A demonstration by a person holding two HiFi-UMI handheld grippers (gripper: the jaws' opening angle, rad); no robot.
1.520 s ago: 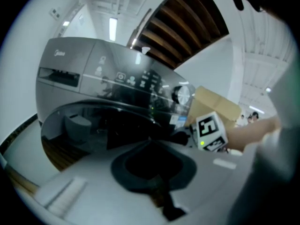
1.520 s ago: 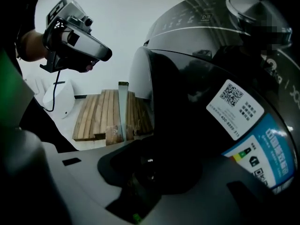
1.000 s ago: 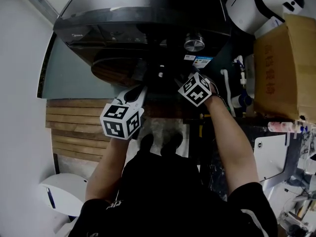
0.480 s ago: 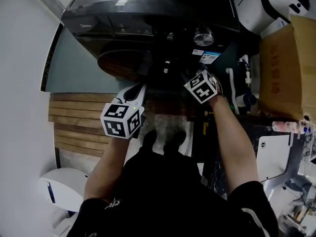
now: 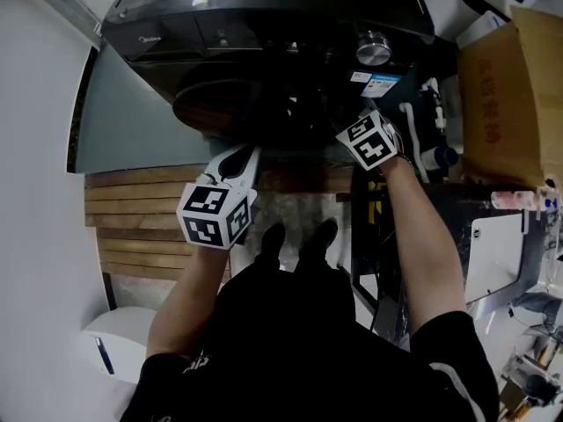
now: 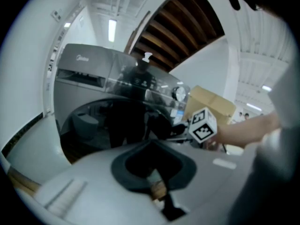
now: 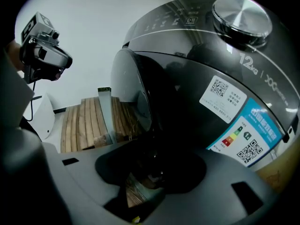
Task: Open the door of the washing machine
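Glossy dark washing machine (image 5: 264, 25), polished metal knob (image 5: 374, 48), matt wooden slats (image 5: 132, 227).

One washing machine (image 5: 264, 16) here, with one door (image 5: 220, 104) and one silver dial (image 5: 373, 48). Two grippers, left gripper (image 5: 248, 156) and right gripper (image 5: 345, 130), plus one cardboard box (image 5: 515, 104).

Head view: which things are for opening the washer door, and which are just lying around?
For the job: washer, door.
Lying about: cardboard box, wooden slats.
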